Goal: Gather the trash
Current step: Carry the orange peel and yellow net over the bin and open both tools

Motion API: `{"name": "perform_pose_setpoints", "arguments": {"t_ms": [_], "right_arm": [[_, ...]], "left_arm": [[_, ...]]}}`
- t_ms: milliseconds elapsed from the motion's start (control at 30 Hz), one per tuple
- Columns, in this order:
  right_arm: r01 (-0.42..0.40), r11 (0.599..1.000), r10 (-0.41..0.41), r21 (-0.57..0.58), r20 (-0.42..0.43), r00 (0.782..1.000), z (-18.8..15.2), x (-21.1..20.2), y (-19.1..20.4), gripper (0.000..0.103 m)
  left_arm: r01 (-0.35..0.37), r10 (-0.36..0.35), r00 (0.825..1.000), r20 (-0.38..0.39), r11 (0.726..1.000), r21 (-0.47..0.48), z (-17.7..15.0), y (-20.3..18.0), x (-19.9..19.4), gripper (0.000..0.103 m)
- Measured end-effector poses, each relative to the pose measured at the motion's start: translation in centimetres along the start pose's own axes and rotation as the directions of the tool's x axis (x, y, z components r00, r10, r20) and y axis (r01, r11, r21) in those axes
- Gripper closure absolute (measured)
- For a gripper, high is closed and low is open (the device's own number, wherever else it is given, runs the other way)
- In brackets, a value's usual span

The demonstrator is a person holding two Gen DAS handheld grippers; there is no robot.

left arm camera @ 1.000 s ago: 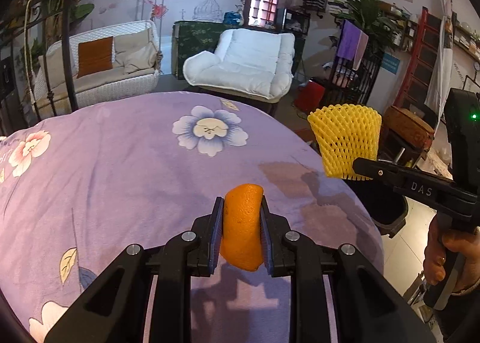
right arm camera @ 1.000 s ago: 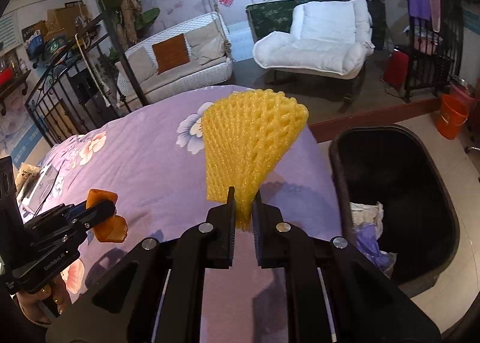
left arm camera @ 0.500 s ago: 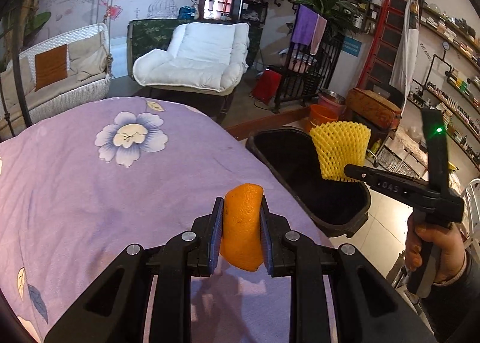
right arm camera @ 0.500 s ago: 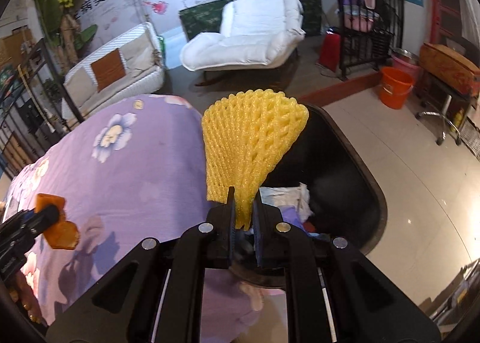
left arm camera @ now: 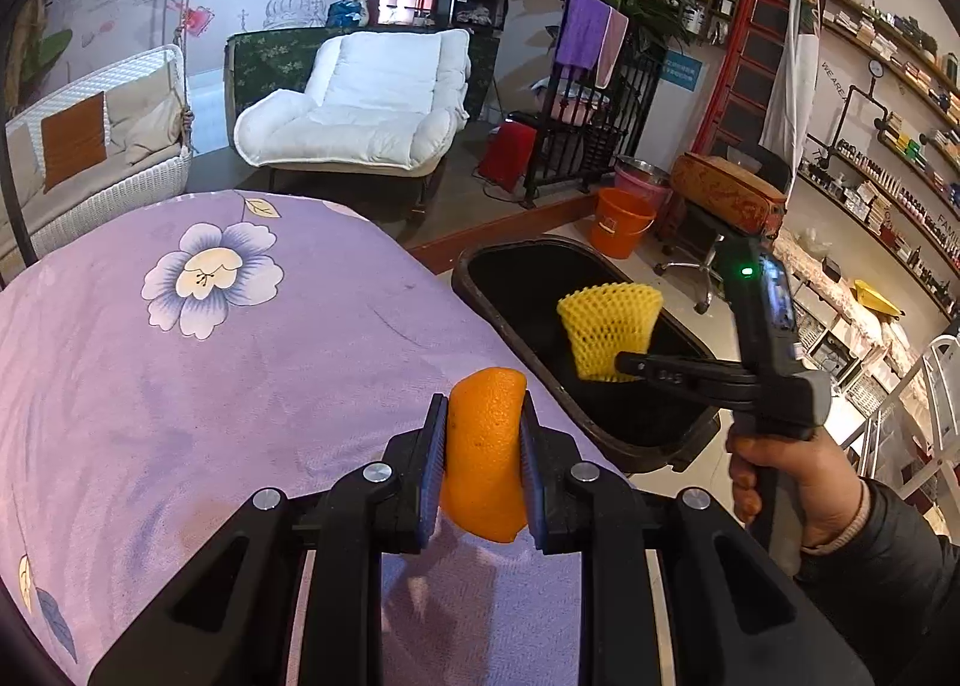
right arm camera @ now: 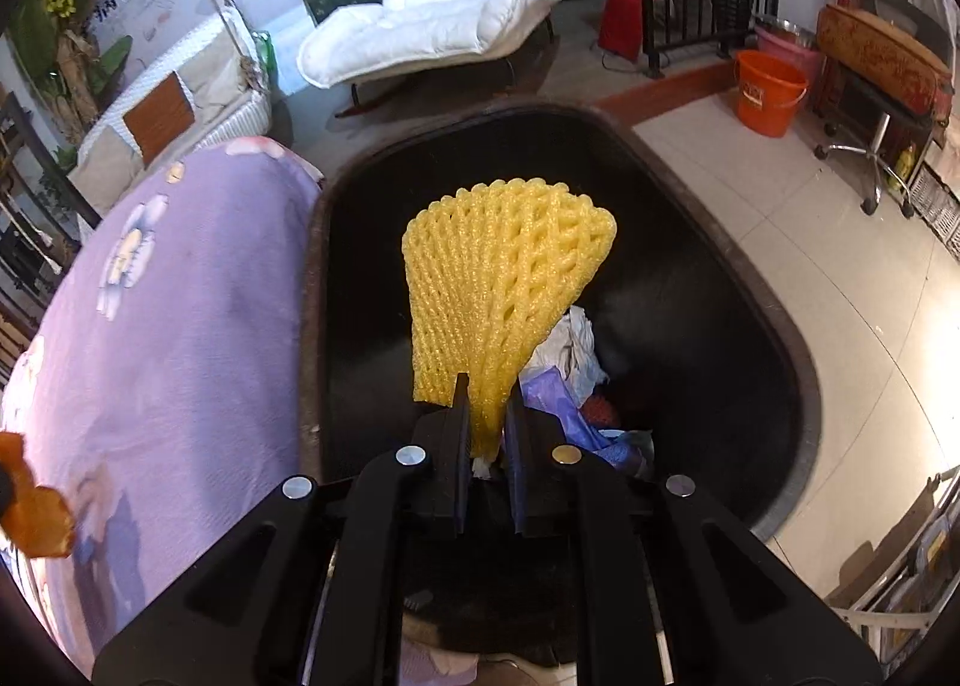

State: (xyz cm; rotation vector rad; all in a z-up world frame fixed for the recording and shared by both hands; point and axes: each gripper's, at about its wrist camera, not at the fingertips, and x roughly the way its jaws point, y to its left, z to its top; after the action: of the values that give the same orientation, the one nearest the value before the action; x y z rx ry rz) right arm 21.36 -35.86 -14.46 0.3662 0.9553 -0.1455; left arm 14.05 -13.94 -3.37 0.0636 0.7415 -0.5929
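While poised over the bin, both claws carry trash.
Right claw [right arm camera: 483,449] pinches the yellow foam net [right arm camera: 504,290] above the black bin [right arm camera: 780,338], ready to drop; left claw [left arm camera: 483,467] clamps an orange peel [left arm camera: 485,461] over the purple desk [left arm camera: 180,374], left of the bin.

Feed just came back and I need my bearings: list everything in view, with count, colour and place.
foam net: 1, yellow, pinched in the right gripper above the bin's opening
orange peel: 1, orange, clamped in the left gripper over the table edge
bin: 1, black, on the floor beside the table; white and purple scraps inside
tablecloth: 1, purple with flowers, covering the table
armchair: 1, white, behind the table
bucket: 1, orange, on the floor past the bin
left gripper: 1, black, shut on the peel
right gripper: 1, black, shut on the net
hand: 1, dark sleeve, holding the right gripper's handle
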Motion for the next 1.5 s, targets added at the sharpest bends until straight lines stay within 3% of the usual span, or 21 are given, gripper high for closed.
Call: {"name": "perform_pose_setpoints", "arguments": {"t_ms": [67, 100, 133, 200, 533, 867, 1233, 1500], "right_arm": [[-0.002, 1.0, 0.002, -0.003, -0.012, 1.0, 0.2, 0.8, 0.1, 0.088], [0.0, 1.0, 0.0, -0.007, -0.021, 1.0, 0.3, 1.2, 0.1, 0.077], [0.01, 1.0, -0.01, -0.011, -0.03, 1.0, 0.3, 1.5, 0.2, 0.054], [0.034, 0.999, -0.034, -0.008, -0.007, 0.999, 0.1, 1.3, 0.0, 0.035], [0.038, 0.999, -0.036, -0.011, 0.173, 0.984, -1.8, -5.4, -1.0, 0.026], [0.065, 0.994, -0.088, 0.089, 0.288, 0.953, -4.8, -10.5, -4.4, 0.022], [0.112, 0.977, -0.167, 0.184, 0.32, 0.932, -6.5, -12.4, -8.1, 0.019], [0.117, 0.967, -0.186, 0.225, 0.316, 0.93, -6.9, -12.6, -9.7, 0.018]], "left_arm": [[0.006, -0.006, 1.0, -0.004, 1.0, 0.003, 0.2, -0.3, 0.2, 0.08], [0.009, -0.009, 1.0, -0.005, 1.0, 0.006, 0.2, -0.5, 0.3, 0.08], [0.011, -0.011, 1.0, -0.007, 1.0, 0.008, 0.2, -0.6, 0.5, 0.08], [0.018, -0.018, 1.0, -0.014, 1.0, 0.014, 0.3, -0.7, 0.8, 0.08], [0.079, -0.077, 0.996, -0.048, 0.996, 0.033, 1.6, -2.8, 3.5, 0.08], [0.116, -0.109, 0.99, -0.088, 0.99, 0.079, 3.1, -6.0, 7.0, 0.08], [0.148, -0.128, 0.974, -0.188, 0.984, 0.095, 4.2, -8.6, 12.2, 0.08], [0.144, -0.114, 0.963, -0.243, 0.984, 0.108, 4.4, -10.0, 15.3, 0.08]]}}
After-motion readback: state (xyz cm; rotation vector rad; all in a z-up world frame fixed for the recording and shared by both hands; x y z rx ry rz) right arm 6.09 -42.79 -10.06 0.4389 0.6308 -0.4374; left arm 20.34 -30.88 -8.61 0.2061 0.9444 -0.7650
